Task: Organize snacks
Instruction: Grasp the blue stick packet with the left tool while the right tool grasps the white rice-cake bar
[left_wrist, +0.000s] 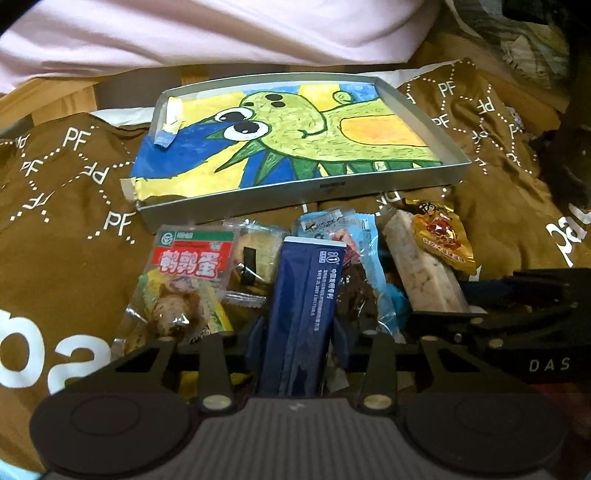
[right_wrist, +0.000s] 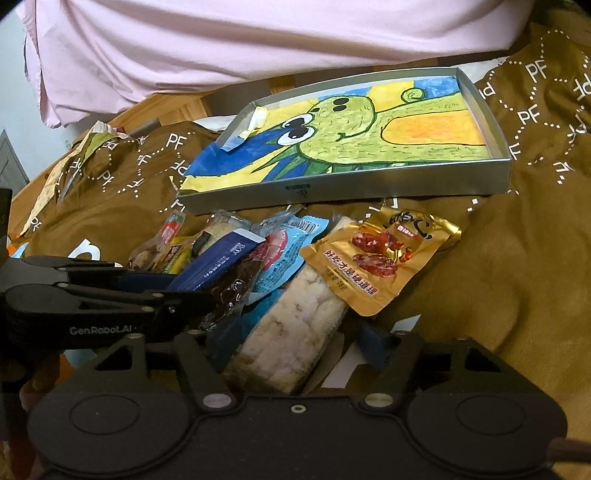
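Note:
A pile of snack packets lies on a brown printed cloth in front of a shallow silver tray (left_wrist: 439, 110) lined with a dinosaur drawing. My left gripper (left_wrist: 299, 332) is shut on a dark blue packet (left_wrist: 303, 295), which stands between its blue fingers. Beside it lie a red-labelled egg packet (left_wrist: 194, 258), a light blue packet (left_wrist: 354, 236), a pale rice bar (left_wrist: 424, 269) and a gold packet (left_wrist: 443, 236). My right gripper (right_wrist: 295, 347) is open around the rice bar (right_wrist: 291, 325); the gold packet (right_wrist: 376, 258) lies just beyond it. The tray (right_wrist: 495, 122) holds no snacks.
A pink sheet (right_wrist: 258, 40) hangs behind the tray. The brown cloth (left_wrist: 66, 236) covers the surface on both sides. Crumpled wrappers (right_wrist: 74, 158) lie at the far left in the right wrist view. The left gripper's body (right_wrist: 92, 299) reaches in from the left there.

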